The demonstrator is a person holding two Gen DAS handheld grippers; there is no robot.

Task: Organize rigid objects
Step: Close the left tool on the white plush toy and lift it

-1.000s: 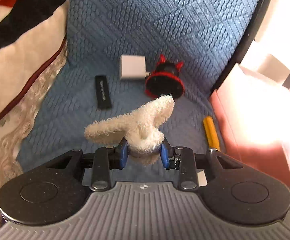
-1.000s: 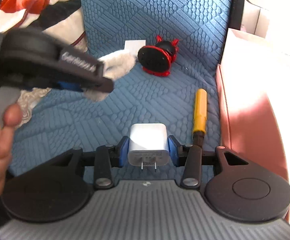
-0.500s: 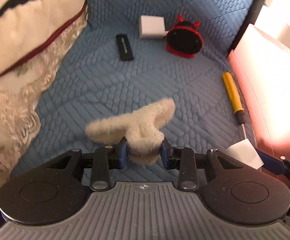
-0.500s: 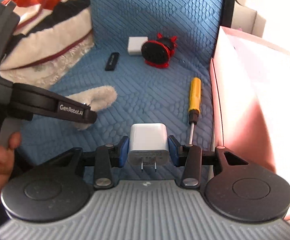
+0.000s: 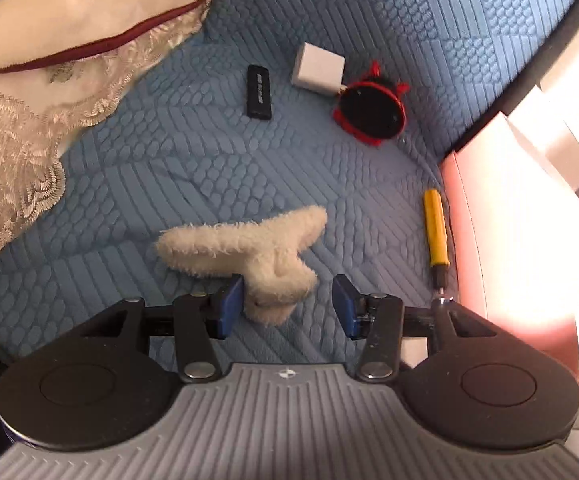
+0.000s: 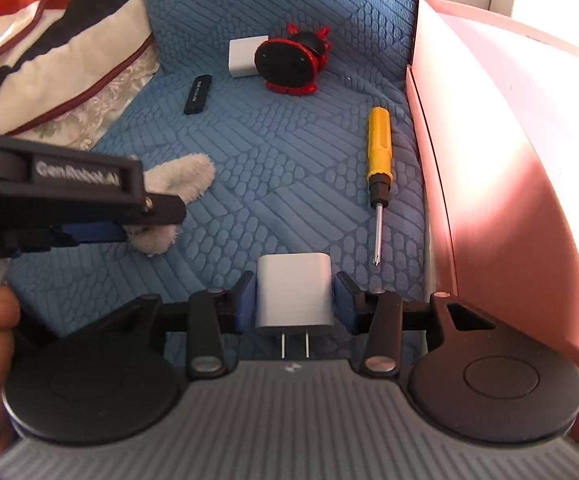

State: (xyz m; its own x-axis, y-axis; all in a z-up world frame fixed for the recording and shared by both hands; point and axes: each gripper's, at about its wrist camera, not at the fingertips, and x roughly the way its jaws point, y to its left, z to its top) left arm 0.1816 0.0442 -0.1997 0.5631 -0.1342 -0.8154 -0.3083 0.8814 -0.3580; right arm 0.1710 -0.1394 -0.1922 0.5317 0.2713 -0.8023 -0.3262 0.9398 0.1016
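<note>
Left gripper (image 5: 287, 306) fingers spread – fluffy white clip (image 5: 249, 248) lies on blue quilted cushion (image 5: 169, 168) at lower centre, touching left finger only. Black stick (image 5: 258, 92), second white charger (image 5: 318, 69), red-black toy (image 5: 371, 109) upper centre. Right gripper (image 6: 294, 300) fingers pinch white charger (image 6: 294, 294); yellow screwdriver (image 6: 379, 152) right, beside pink box (image 6: 509, 200).

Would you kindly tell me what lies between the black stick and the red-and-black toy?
A white charger block lies between black stick and toy, seen in the left wrist view.
</note>
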